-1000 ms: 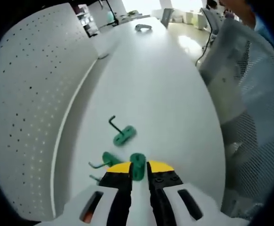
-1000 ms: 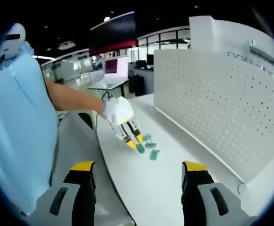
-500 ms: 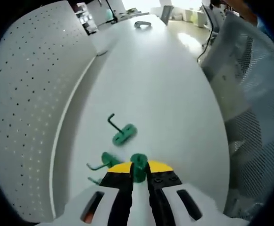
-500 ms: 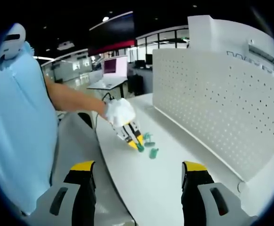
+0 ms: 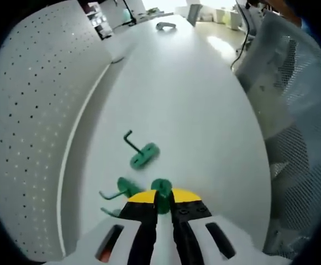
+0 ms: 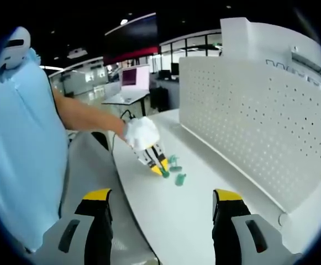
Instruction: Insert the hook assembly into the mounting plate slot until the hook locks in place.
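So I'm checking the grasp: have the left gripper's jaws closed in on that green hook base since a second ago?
Yes. The left gripper has narrowed onto the green hook base, which stays beside the neighbouring green hook.

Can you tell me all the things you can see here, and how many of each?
Green plastic hook pieces with dark wire hooks: three, green, on the white table; one lies free, one beside the left gripper's jaws, one between those jaws.
White perforated pegboard panel: one, white, standing along the table edge.
White table: one, long.
Mesh office chair: one, pale, beside the table.
Dark object: one, far end of table; too small to identify.
Left gripper: yellow-tipped, closed on a hook piece.
Right gripper: yellow-tipped, open, above the table.
Person's arm: one, white glove.
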A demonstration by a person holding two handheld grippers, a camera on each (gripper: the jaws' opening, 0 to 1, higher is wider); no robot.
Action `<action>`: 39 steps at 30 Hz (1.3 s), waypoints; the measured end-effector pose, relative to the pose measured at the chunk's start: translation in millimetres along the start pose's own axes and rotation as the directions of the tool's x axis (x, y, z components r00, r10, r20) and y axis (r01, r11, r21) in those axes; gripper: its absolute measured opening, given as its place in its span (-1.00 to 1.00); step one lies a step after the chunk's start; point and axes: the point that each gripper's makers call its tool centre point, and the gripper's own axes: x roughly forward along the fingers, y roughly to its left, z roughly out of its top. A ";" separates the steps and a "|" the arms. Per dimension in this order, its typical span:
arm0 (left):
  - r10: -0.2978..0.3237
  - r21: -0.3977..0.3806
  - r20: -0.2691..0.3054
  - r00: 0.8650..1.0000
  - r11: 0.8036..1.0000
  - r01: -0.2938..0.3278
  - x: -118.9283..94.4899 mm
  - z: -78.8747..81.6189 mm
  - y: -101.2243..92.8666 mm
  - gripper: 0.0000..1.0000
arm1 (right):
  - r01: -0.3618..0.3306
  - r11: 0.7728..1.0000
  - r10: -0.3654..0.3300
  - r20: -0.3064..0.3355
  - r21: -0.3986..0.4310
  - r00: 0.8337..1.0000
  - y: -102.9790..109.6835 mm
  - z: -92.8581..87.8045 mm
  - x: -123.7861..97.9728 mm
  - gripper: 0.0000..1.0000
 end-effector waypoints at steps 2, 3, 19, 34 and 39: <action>-0.002 0.001 -0.003 1.000 1.000 0.002 0.7 -0.4 -0.2 -0.81 | -0.001 1.000 0.001 0.002 0.000 1.000 0.7 0.6 -0.3 0.48; -0.003 0.002 -0.003 1.000 1.000 0.003 0.8 -0.4 -0.3 -0.81 | -0.001 1.000 0.001 0.002 0.000 1.000 0.9 0.8 -0.3 0.48; 0.020 -0.020 -0.011 1.000 1.000 -0.020 0.1 -2.3 6.3 -0.82 | -0.010 1.000 0.010 -0.001 0.001 1.000 3.3 0.2 0.6 0.46; 0.020 -0.051 -0.008 1.000 0.999 -0.020 3.7 0.1 7.4 -0.86 | -0.013 1.000 0.013 -0.006 0.007 1.000 0.9 -2.5 2.9 0.44; 0.021 -0.052 -0.012 1.000 0.998 -0.021 3.8 -1.1 8.0 -0.86 | -0.015 1.000 0.015 -0.004 0.005 1.000 0.6 -1.6 3.0 0.44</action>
